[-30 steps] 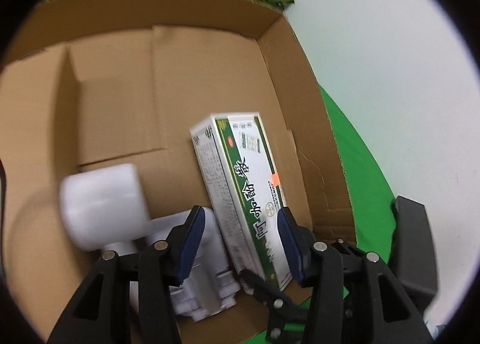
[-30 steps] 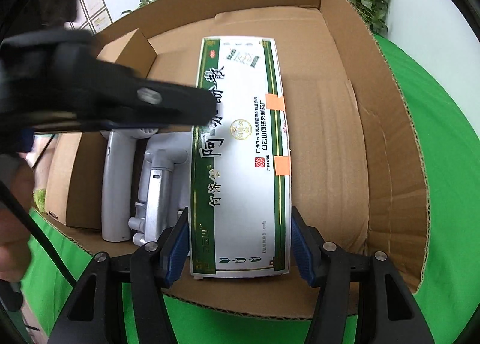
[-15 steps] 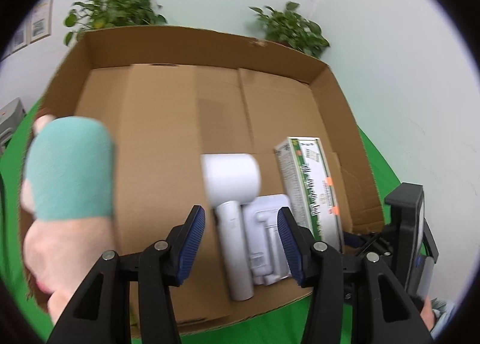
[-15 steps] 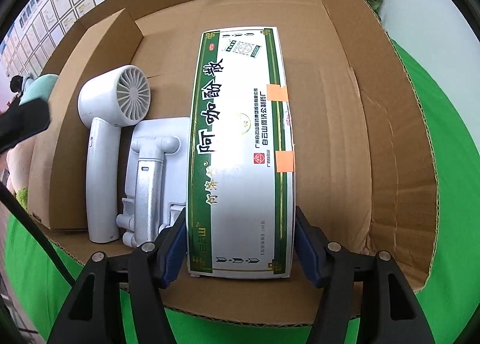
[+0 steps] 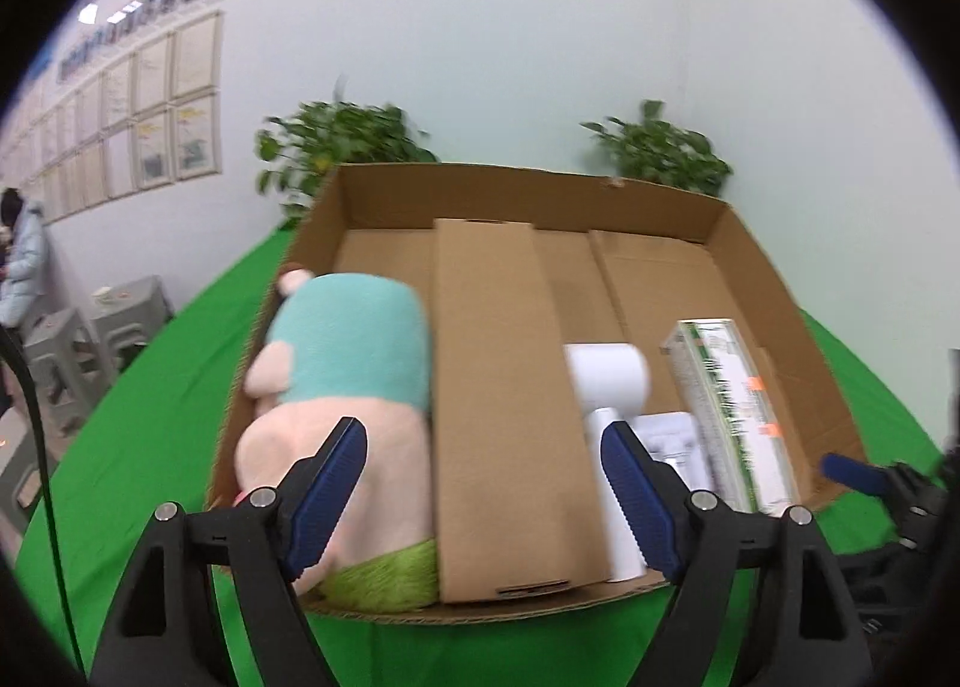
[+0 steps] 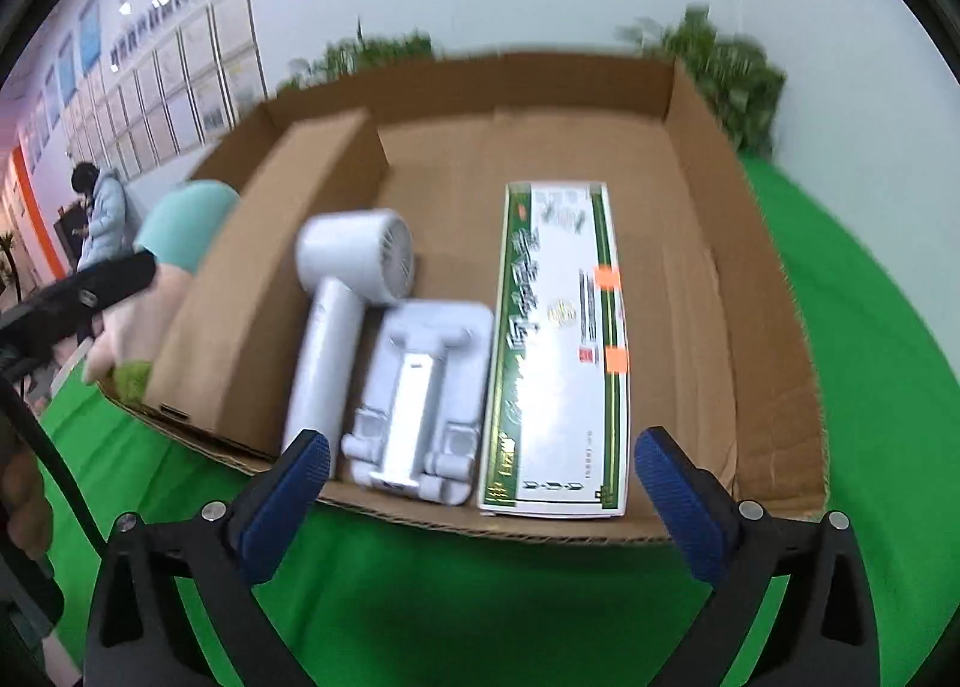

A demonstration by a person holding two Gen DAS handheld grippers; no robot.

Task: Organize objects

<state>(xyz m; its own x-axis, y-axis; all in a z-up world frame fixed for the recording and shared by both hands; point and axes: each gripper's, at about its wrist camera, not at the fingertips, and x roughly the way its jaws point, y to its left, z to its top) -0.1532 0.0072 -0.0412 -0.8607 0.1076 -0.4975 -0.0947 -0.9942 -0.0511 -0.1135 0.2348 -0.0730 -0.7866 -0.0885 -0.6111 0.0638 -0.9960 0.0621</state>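
Observation:
A cardboard box (image 5: 528, 189) (image 6: 774, 279) lies open on green cloth. In its right part lie a white and green carton (image 6: 558, 339) (image 5: 726, 399), a white folding stand (image 6: 420, 381) and a white hand fan (image 6: 348, 303) (image 5: 606, 381). A cardboard divider (image 5: 498, 399) (image 6: 264, 279) splits the box. A pink and teal plush toy (image 5: 348, 369) lies in the left part. My left gripper (image 5: 486, 477) is open and empty above the box's near edge. My right gripper (image 6: 480, 483) is open and empty in front of the carton.
Green cloth (image 6: 870, 387) covers the table around the box. Potted plants (image 5: 342, 141) stand behind it against the wall. Grey stools (image 5: 90, 327) and a person (image 5: 24, 261) are at the far left.
Both grippers have pulled back and up from the box. The right gripper has let go of the carton and opened wide. The left gripper has swung left, so the plush toy shows.

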